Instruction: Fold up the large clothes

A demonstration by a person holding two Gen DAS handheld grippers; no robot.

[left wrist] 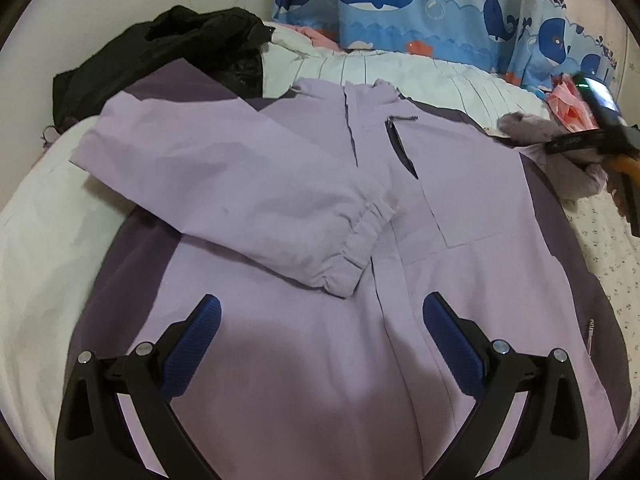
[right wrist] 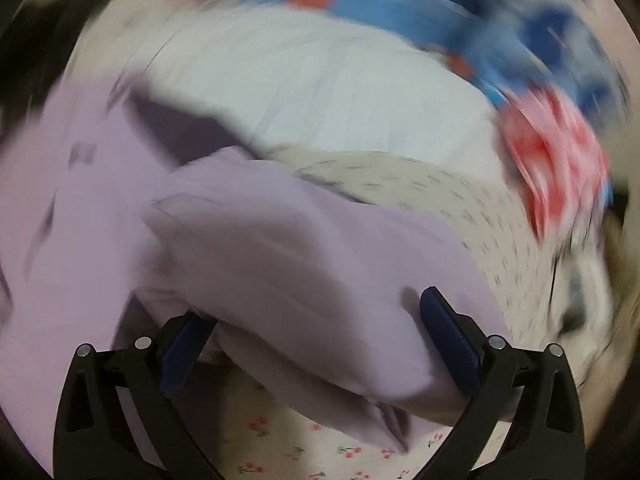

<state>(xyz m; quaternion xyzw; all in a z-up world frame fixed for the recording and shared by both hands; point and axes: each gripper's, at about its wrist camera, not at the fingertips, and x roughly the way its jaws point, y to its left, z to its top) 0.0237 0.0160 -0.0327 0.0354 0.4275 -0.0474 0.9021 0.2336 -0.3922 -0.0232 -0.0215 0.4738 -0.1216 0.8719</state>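
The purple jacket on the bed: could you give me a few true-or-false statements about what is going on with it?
1. One sleeve lies folded across the front of the purple jacket. True.
2. The left hand-held gripper is clamped on the hem. False: it is open, gripping nothing.
3. Light purple fabric lies between the fingers of the right hand-held gripper. True.
4. A black garment lies on top of the jacket's chest. False: it lies beyond the shoulder, near the wall.
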